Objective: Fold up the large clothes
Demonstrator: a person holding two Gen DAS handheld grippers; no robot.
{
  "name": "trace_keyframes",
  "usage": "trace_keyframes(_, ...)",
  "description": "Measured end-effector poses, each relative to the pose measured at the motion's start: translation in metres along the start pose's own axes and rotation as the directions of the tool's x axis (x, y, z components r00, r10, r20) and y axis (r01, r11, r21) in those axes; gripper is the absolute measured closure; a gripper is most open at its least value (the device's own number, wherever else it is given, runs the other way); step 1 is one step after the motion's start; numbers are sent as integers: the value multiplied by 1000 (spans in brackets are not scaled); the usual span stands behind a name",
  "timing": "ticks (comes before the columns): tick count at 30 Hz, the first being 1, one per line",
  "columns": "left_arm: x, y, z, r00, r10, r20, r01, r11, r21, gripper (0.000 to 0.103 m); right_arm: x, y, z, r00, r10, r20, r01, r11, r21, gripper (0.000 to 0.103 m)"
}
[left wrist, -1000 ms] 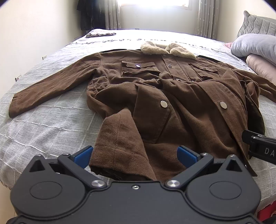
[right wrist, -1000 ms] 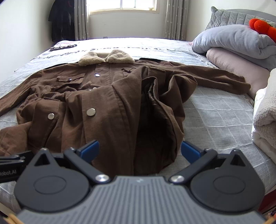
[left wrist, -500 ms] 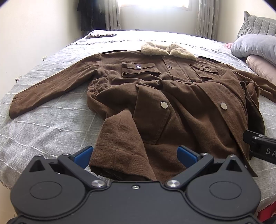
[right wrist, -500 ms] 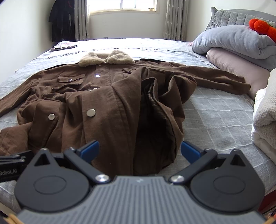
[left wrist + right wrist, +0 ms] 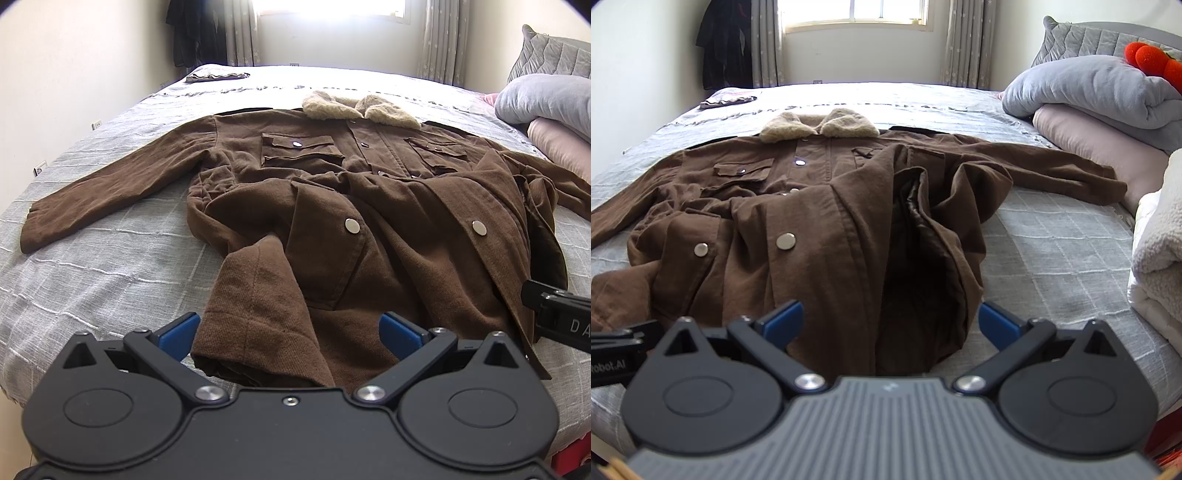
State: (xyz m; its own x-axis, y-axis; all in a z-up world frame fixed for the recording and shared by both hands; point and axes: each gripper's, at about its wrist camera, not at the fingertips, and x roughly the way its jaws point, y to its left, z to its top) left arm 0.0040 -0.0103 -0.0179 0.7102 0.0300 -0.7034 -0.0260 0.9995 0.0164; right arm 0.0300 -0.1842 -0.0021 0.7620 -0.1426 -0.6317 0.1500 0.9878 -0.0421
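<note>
A large brown coat (image 5: 369, 206) with a cream fleece collar (image 5: 360, 107) lies front up on the bed, sleeves spread to both sides, its lower half rumpled. It also shows in the right wrist view (image 5: 820, 221). My left gripper (image 5: 290, 332) is open at the coat's near left hem corner, its blue pads on either side of the fabric. My right gripper (image 5: 890, 321) is open at the near right hem, where the dark lining (image 5: 916, 280) shows. Each gripper's side shows at the edge of the other's view.
The grey checked bedspread (image 5: 92, 266) covers the bed. Folded grey and pink bedding (image 5: 1100, 110) lies at the right, a white fleece blanket (image 5: 1160, 251) nearer. A small folded cloth (image 5: 216, 76) lies at the far left. A wall runs along the left.
</note>
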Motion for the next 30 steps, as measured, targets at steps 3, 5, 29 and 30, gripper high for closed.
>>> trace_keyframes(3,0,1,0,1000,1,0,-1,1000,0,0,-1,0,0,1000,-1,0,1,1000,-1,0)
trace_keyframes(5,0,1,1,1000,2,0,-2,1000,-1,0,0,-1,1,1000,-3,0,3,1000,0,0)
trace_keyframes(29,-67,35,24,999,-38,-15,37,999,-29,0,-83,-3,11,999,-49,-10,49,997,-51,0)
trace_keyframes(30,-71,39,26,999,-47,-23,47,999,-24,0,-86,-6,15,999,-31,-21,30,999,-41,0)
